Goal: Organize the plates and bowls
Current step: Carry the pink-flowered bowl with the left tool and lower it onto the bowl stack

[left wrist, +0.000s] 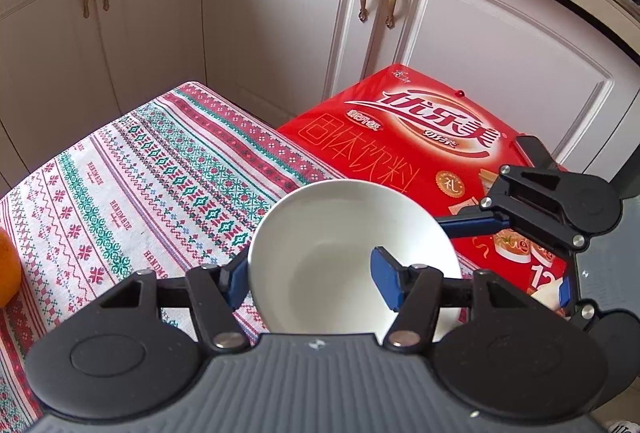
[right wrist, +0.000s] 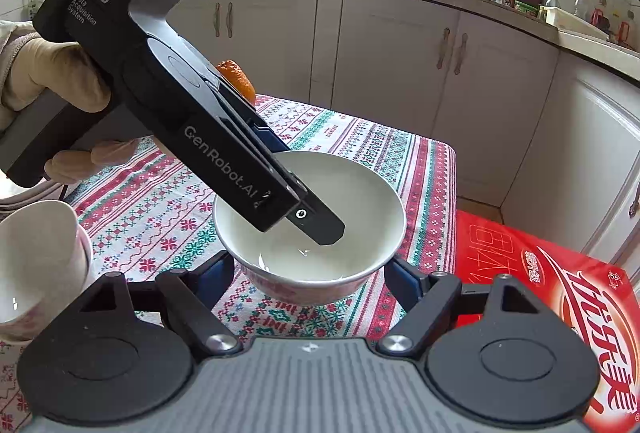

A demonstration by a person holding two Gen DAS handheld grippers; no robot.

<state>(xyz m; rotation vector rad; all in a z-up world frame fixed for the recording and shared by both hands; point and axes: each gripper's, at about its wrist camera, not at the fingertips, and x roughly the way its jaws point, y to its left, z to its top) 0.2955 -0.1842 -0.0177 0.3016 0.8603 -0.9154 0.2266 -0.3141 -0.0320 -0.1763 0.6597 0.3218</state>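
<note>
- Nearest in the right wrist view, the right claw (right wrist: 310, 275) stands spread wide, its blue pads either side of the base of the glossy white ceramic bowl with a red pattern on its outer wall (right wrist: 316, 245), apparently not yet touching it.
- The left claw (left wrist: 312, 279) pinches that bowl's wall at about 9 o'clock on the rim, one pad inside and one outside; it appears to hold the bowl tilted just above the red, green and white patterned cloth-covered surface (right wrist: 160, 217).
- At 9 o'clock in the right wrist view, a second white bowl with pink trim (right wrist: 36, 265) sits at the frame edge, a likely stacking target.
- Judged step: carrying or handing over one bowl. Next, the right claw needs to close gently low on the wall, or back off.
- Farther off at 3 o'clock lies a red printed cardboard box (right wrist: 560, 293); at 11 o'clock, an orange fruit (right wrist: 240, 77).
</note>
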